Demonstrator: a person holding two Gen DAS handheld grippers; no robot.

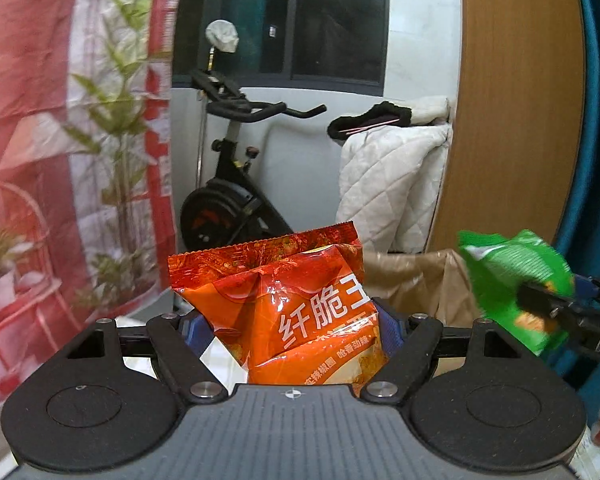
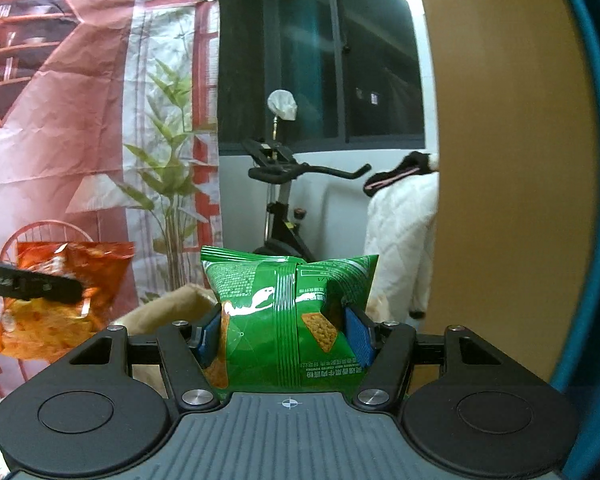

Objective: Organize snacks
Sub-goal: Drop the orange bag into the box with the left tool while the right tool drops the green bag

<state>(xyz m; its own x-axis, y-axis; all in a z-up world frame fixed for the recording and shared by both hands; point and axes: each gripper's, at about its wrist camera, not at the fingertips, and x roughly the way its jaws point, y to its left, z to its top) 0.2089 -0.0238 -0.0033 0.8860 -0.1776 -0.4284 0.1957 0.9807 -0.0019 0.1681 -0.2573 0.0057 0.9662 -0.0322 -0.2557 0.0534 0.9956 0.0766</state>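
**Two Snack Bags Carried Side by Side Toward a Brown Paper Bag**

While both packets hung in the air, the left hand-held gripper (image 1: 292, 330) pinched an orange snack bag (image 1: 300, 304) between its blue pads, jaws spread fairly wide around the puffy packet. The right hand-held gripper (image 2: 286, 336) stood narrower, its pads pressed into the sides of a green snack bag (image 2: 276, 320), which was creased where it was squeezed. Each bag was gripped low on its body and stood upright with the sealed top edge up, probably so it could be lowered straight into a container without spilling sideways.

Just beyond the packets, between the two, gaped the mouth of a brown paper bag (image 1: 416, 280), which looked like the likely destination. Its soft rim leaned loosely and might fold under a descending packet. No desk surface showed clearly in either view.

Farther off stood a black exercise bike (image 1: 236, 184) under a dark window, a white quilted cover (image 1: 388, 176) to its right, and a printed red backdrop (image 2: 60, 120) on the left. A wooden panel (image 1: 512, 100) rose close on the right, narrowing room for the right hand.
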